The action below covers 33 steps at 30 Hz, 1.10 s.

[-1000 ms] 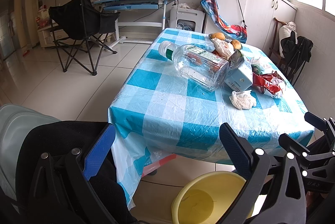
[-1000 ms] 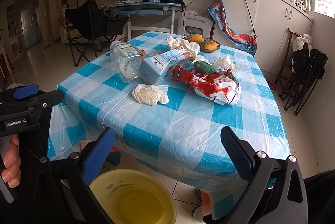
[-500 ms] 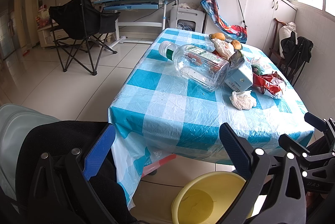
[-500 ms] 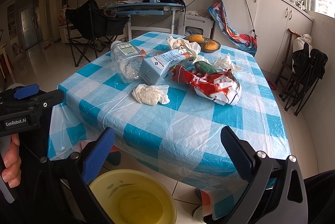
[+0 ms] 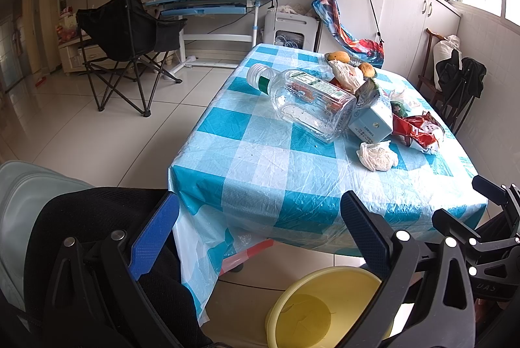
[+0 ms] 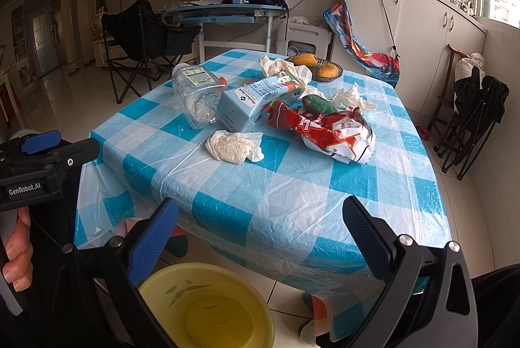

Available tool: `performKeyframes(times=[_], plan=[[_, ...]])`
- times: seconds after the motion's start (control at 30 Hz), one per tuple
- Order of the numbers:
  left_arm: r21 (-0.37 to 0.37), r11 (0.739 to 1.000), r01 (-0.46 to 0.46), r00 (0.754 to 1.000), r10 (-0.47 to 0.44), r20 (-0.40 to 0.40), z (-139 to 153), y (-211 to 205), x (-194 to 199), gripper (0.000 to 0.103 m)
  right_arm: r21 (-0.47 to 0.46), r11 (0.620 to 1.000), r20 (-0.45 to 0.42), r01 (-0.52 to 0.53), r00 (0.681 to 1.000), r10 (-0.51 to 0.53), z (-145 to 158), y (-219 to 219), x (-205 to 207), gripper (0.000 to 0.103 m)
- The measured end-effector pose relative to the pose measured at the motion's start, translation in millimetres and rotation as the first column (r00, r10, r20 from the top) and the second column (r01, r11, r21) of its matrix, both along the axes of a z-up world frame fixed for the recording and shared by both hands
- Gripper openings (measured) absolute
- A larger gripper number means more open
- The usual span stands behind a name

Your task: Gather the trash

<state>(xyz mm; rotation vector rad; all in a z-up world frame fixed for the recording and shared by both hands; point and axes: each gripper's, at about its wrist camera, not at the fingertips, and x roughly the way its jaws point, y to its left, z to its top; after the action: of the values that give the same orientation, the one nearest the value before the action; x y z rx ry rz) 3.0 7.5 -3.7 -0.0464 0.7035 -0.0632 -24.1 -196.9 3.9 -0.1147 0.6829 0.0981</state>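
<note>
Daylit tiled room (image 5: 81, 133), white cabinets (image 6: 422, 32)

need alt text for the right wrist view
An open black claw with blue pads hovers before a blue-and-white checked table strewn with trash: a crumpled white tissue, red snack wrapper, blue carton and clear plastic bottle. A yellow basin sits below.

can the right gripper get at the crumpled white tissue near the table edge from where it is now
Probably yes. The right gripper is open and empty, and the crumpled white tissue lies alone on the tablecloth, the nearest piece of trash. Nothing stands between them; the carton sits just behind it.
</note>
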Motion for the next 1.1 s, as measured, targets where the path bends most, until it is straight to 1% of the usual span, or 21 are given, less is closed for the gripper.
performKeyframes(times=[0.93, 1.1], plan=[[-0.003, 1.0, 0.0, 1.0, 0.0, 0.0, 0.7, 0.5, 0.2, 0.096, 0.002, 1.0, 0.001, -0.001, 1.0, 0.001, -0.3, 0.6, 0.1, 0.097], [-0.037, 0.999, -0.012, 1.0, 0.013, 0.021, 7.8, 5.4, -3.6, 0.096, 0.04, 0.999, 0.003, -0.001, 1.0, 0.001, 0.9, 5.2, 2.8, 0.097]])
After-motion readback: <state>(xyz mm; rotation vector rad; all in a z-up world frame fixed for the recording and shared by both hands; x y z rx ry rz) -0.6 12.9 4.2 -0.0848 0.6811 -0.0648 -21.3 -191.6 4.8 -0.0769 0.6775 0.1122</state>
